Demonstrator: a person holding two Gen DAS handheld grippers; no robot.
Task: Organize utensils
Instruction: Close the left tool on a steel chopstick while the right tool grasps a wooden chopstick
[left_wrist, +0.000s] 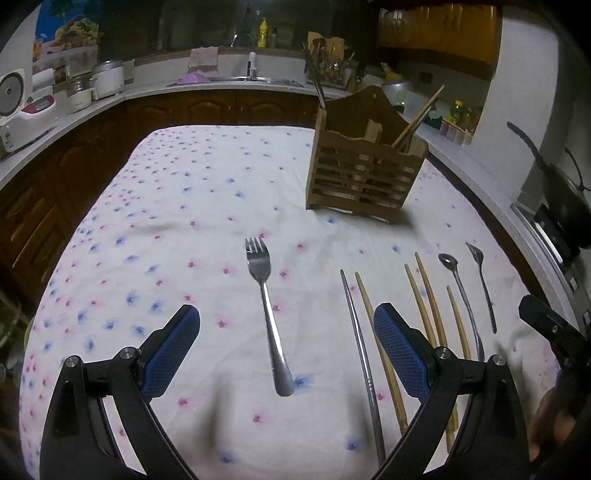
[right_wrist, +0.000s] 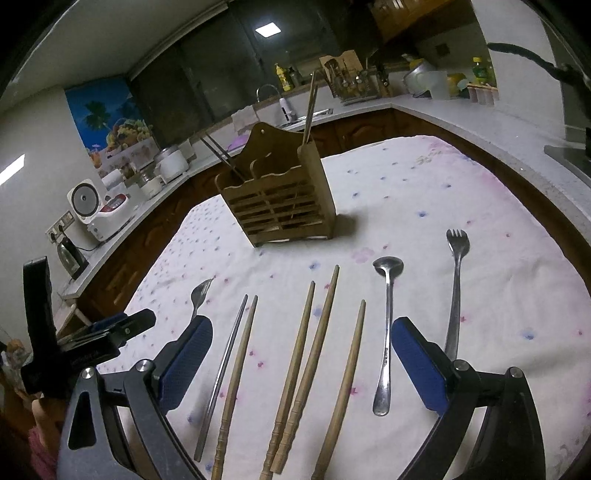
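Left gripper (left_wrist: 287, 334) spread wide, empty, above the fork (left_wrist: 266, 310) at frame centre. Right gripper (right_wrist: 302, 356) likewise wide apart, holding nothing, over the wooden chopsticks (right_wrist: 295, 373) at lower centre. Spoon (right_wrist: 384, 332) lies right of them. Wooden caddy (right_wrist: 279, 199) stands upright, upper centre, on the floral tablecloth (right_wrist: 480, 295).

bare cloth (left_wrist: 177, 221) left, caddy (left_wrist: 364, 177) behind

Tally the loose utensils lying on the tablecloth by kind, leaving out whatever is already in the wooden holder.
Forks: 2 — large fork, small fork
Spoons: 1 — spoon
Wooden chopsticks: 4 — first at
Metal chopsticks: 1 —
Total: 8
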